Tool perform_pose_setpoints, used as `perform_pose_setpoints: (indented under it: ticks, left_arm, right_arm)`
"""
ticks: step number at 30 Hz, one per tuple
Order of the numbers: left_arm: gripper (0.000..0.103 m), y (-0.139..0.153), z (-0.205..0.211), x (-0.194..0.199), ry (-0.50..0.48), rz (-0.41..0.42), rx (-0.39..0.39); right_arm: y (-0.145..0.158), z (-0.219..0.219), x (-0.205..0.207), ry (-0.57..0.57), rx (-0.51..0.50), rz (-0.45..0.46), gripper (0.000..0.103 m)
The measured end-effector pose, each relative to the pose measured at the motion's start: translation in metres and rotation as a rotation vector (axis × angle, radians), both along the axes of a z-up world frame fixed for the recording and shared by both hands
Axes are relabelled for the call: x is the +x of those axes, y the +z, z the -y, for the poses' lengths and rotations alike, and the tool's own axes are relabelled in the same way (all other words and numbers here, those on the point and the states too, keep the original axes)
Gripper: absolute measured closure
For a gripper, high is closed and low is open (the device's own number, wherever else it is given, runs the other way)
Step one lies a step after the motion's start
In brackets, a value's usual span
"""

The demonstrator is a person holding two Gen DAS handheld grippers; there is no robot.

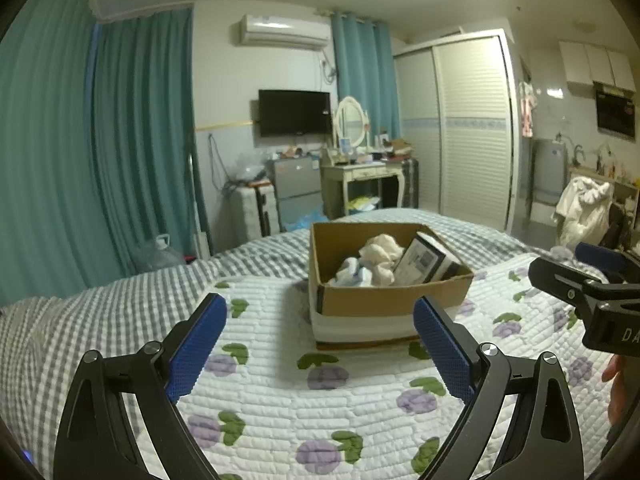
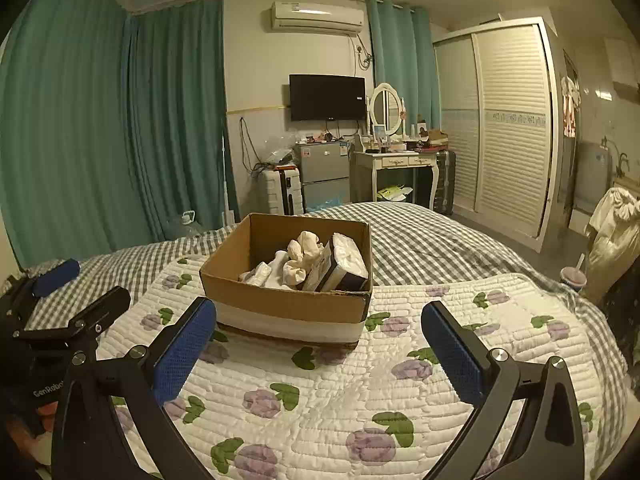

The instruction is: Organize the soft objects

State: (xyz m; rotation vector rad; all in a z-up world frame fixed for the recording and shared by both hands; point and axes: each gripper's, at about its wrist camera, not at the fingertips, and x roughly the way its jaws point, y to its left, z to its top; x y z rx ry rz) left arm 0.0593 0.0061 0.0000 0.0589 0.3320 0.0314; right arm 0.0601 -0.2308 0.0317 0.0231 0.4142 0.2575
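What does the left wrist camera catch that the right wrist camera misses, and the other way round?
Only the left wrist view shows the dark kitchen hood on the far right, and the right tongs from the side. Only the right wrist view shows a drink cup with a straw beside the bed, and the left tongs from the side. Both share the open cardboard box of soft items on the floral quilt, the TV and the air conditioner.

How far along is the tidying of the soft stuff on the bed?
Looks nearly done: the cardboard box already holds cream socks, white cloths and a tissue pack. Nothing is in hand; the left gripper and right gripper are open. No loose items show on the quilt.
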Motion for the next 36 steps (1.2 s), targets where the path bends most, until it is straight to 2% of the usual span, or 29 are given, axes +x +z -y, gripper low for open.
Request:
perform_pose_setpoints:
  ticks: [19, 36]
  left_arm:
    - [0.007, -0.001, -0.0023, -0.0016, -0.034, -0.04, -0.06]
    - [0.007, 0.0026, -0.004, -0.0064, -0.032, -0.019, -0.067]
  right_arm:
    - [-0.0002, -0.0004, -0.0033, -0.02, -0.013, 0.012, 0.0]
    - [0.0003, -0.0039, -0.0027, -0.015, -0.023, 0.008, 0.0]
